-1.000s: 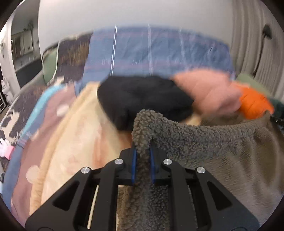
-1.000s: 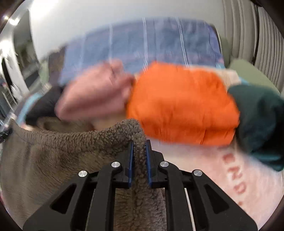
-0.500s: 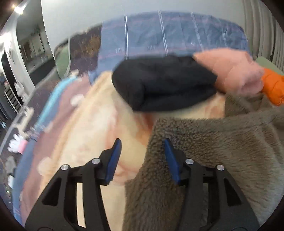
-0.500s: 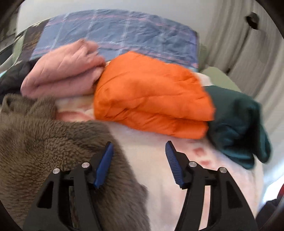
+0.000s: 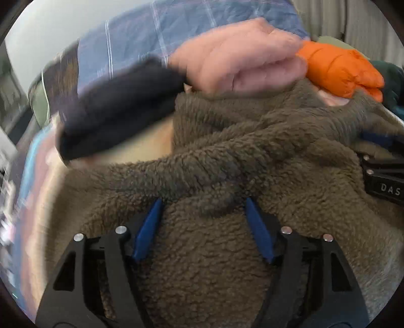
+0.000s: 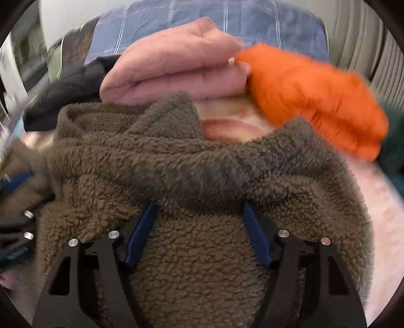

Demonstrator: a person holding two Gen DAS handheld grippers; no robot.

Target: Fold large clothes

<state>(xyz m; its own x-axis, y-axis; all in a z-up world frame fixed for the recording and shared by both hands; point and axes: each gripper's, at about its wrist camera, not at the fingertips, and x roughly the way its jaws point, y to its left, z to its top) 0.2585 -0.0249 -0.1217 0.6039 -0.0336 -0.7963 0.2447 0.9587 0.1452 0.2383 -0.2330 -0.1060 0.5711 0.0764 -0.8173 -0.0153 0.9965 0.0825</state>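
Both grippers sit wide open over the same brown sherpa fleece jacket [image 5: 240,161], which is bunched up on the bed and fills the lower part of both views. The left gripper [image 5: 203,204] has its blue-padded fingers [image 5: 149,227] spread apart with a rolled ridge of fleece lying across the tips and more pile filling the gap between them, but nothing is pinched. Same deal for the right gripper [image 6: 199,207]: fingers [image 6: 141,232] splayed, fleece heaped between and over the tips, no clamp on it.

From the left wrist view you can see part of the other gripper's black body at the right edge, resting against the fleece.

Behind the jacket there's a row of already folded stuff: a black garment [image 5: 118,106] on the left, a pink quilted jacket [image 6: 176,65] in the middle, an orange puffer jacket [image 6: 315,101] touching it on the right, and something dark green [image 5: 388,80] at the far right. A blue plaid pillow [image 6: 202,22] sits at the back, and a pale peach blanket [image 6: 234,118] covers the bed underneath.
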